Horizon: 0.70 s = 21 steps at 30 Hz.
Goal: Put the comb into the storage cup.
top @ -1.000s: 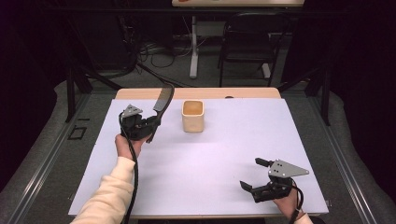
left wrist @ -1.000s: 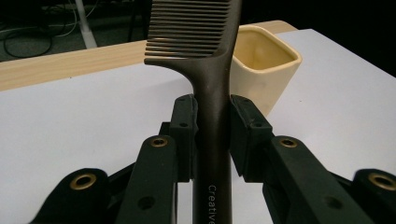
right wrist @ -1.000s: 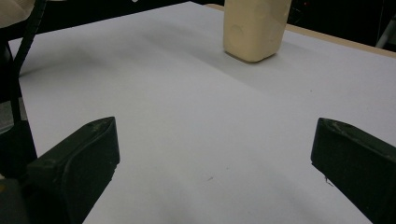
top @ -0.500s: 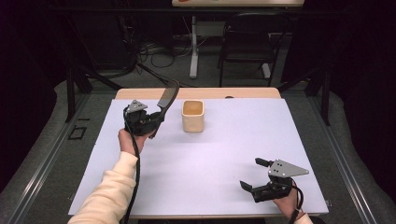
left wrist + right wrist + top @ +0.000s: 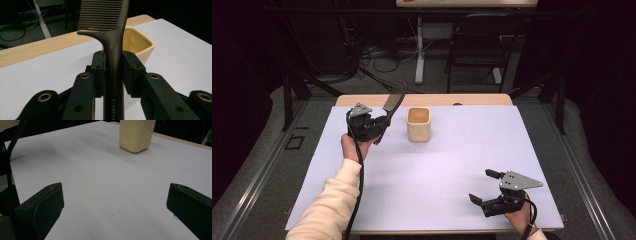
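A dark brown comb stands tilted in my left gripper, toothed end up and leaning toward the cream square cup. In the left gripper view the pads press on the comb's handle, and the cup sits just behind it, to the right. The left gripper hangs above the white sheet to the left of the cup. My right gripper rests open near the table's front right, nothing between its fingers. The cup is far ahead in the right gripper view.
A white sheet covers the wooden table. Black metal frame rails run along both sides of the table. Chairs, a desk leg and cables stand in the dark behind.
My left gripper has carried the comb a little to the right and toward the cup. The right gripper has stayed where it was.
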Each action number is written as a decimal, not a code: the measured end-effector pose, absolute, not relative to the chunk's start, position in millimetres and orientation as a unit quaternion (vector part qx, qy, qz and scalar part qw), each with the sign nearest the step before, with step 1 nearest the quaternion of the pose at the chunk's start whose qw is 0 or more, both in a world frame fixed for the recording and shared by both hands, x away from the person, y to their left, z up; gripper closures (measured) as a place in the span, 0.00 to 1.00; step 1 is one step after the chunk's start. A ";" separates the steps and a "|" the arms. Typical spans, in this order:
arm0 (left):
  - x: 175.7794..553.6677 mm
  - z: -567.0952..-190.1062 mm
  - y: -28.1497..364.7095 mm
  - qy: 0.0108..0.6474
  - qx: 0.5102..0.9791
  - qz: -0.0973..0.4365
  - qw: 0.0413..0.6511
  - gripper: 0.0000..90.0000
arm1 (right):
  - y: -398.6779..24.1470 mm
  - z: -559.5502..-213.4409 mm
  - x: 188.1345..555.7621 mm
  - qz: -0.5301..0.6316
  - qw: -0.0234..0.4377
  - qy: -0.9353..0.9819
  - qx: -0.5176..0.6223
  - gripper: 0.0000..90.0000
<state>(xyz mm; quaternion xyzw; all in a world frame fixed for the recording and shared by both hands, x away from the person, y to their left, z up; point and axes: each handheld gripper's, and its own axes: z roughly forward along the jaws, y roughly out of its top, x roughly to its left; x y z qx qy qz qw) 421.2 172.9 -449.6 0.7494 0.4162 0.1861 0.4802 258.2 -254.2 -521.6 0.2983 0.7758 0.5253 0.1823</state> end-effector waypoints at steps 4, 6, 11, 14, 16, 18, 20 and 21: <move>423.7 -449.3 170.8 0.409 0.747 0.182 0.491 0.80 | -253.7 -521.7 258.3 0.524 0.181 0.777 0.299 0.01; 425.5 -449.9 169.7 0.410 0.746 0.181 0.493 0.80 | -253.7 -521.8 258.3 0.524 0.181 0.777 0.299 0.01; 428.5 -450.0 165.3 0.408 0.745 0.181 0.495 0.80 | -253.7 -521.8 257.8 0.524 0.181 0.777 0.299 0.01; 429.6 -448.8 163.6 0.408 0.745 0.182 0.495 0.80 | -253.6 -521.9 258.1 0.523 0.181 0.777 0.300 0.01; 432.3 -446.9 159.9 0.404 0.749 0.183 0.492 0.80 | -253.5 -521.9 258.0 0.523 0.181 0.778 0.298 0.01; 433.2 -446.2 158.7 0.403 0.750 0.184 0.492 0.80 | -253.7 -521.7 257.9 0.524 0.181 0.777 0.299 0.01; 435.7 -444.2 155.7 0.401 0.748 0.184 0.497 0.80 | -253.8 -521.8 258.1 0.523 0.182 0.777 0.300 0.01; 435.7 -444.2 155.7 0.401 0.748 0.184 0.497 0.80 | -253.8 -521.8 258.1 0.523 0.182 0.777 0.300 0.01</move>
